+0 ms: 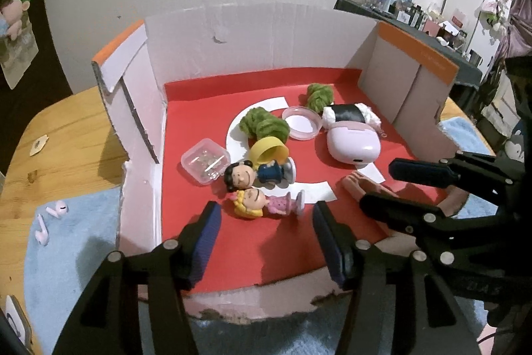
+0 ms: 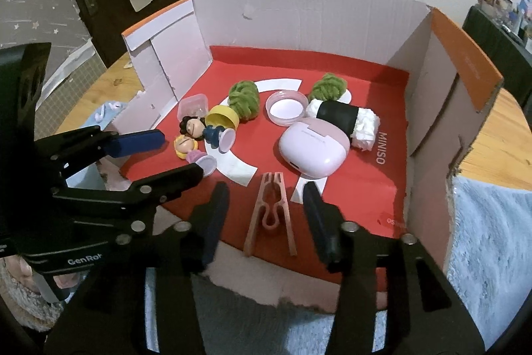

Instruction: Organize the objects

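My left tongs (image 1: 264,233) stand partly open and hold nothing; the two blue-padded fingers (image 1: 206,242) straddle bare red lining. Just beyond their tips the yellow-haired figurine (image 1: 257,202) lies on its side, clear of both pads. Directly behind it lies the dark-haired figurine (image 1: 246,176), the two heads touching. Beyond that one sits the yellow cup (image 1: 268,151) tipped on its side, and to its left the clear plastic case (image 1: 205,161).

My right tongs (image 2: 266,205) are likewise partly open and grip nothing. The pink clothespin (image 2: 270,215) lies flat on the red floor between the two fingers, with a gap to either pad. Ahead of these tips and slightly right rests the pink earbud case (image 2: 312,146), closed. Against its far side lies the sushi-roll toy (image 2: 345,117). Farther ahead sit the round pink lid (image 2: 286,107) and two green yarn balls (image 2: 244,98), one on either side of the lid.

All of these lie inside the cardboard box (image 2: 299,22). Outside the box wall, to the left of my left tongs, two pink earbuds (image 1: 50,220) lie on a blue towel (image 1: 73,255).
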Demonstrator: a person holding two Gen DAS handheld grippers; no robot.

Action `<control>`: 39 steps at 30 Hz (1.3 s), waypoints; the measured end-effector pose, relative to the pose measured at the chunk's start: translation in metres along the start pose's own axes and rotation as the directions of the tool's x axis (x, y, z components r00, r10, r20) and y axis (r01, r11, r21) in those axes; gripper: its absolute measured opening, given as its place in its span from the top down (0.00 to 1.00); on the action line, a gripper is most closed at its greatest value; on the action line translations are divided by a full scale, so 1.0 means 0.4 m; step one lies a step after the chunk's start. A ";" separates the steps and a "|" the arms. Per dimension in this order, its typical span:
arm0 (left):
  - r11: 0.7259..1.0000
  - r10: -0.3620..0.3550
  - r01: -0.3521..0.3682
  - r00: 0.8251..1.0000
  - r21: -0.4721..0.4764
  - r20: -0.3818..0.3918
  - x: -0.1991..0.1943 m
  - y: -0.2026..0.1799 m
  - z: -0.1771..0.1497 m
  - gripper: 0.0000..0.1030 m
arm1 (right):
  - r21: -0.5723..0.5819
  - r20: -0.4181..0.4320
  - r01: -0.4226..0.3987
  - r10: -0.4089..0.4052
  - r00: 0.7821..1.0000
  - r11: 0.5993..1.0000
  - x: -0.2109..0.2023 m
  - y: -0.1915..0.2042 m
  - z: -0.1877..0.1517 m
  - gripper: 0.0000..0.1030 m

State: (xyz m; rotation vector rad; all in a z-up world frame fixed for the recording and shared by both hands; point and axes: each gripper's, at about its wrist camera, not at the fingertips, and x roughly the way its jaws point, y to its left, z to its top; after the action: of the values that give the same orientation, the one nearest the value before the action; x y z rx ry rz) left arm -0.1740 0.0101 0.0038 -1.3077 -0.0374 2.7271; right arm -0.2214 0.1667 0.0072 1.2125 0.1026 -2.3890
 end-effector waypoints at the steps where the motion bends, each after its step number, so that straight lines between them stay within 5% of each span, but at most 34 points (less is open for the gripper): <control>1: 1.000 0.003 -0.003 1.000 0.000 0.004 -0.004 -0.001 -0.001 0.42 | 0.000 0.002 0.001 -0.001 1.000 1.000 -0.003 0.001 -0.001 0.55; 7: 1.000 0.028 -0.028 0.999 0.006 0.027 -0.031 -0.005 -0.013 0.34 | 0.004 0.023 0.001 -0.001 1.000 1.000 -0.028 0.009 -0.008 0.54; 10: 0.999 0.035 -0.035 0.999 0.002 0.039 -0.047 -0.006 -0.022 0.33 | 0.002 0.032 0.000 0.000 0.999 1.000 -0.040 0.017 -0.014 0.43; 20: 0.998 0.056 -0.055 0.996 -0.008 0.069 -0.088 -0.007 -0.047 0.26 | 0.004 0.065 0.005 -0.005 0.998 1.000 -0.084 0.043 -0.036 0.33; 30: 0.996 0.082 -0.079 0.992 -0.033 0.100 -0.131 -0.007 -0.074 0.01 | 0.014 0.091 0.008 -0.009 0.996 1.000 -0.126 0.057 -0.062 0.26; 39: 0.995 0.098 -0.096 0.988 -0.022 0.119 -0.164 -0.026 -0.109 0.00 | 0.024 0.108 0.003 -0.006 0.994 1.000 -0.165 0.074 -0.101 0.22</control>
State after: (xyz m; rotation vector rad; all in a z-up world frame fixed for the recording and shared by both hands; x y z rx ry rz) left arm -0.0983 0.0118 0.0281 -1.1773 -0.0070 2.8904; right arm -0.1450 0.1749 0.0381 1.0918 0.0430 -2.4609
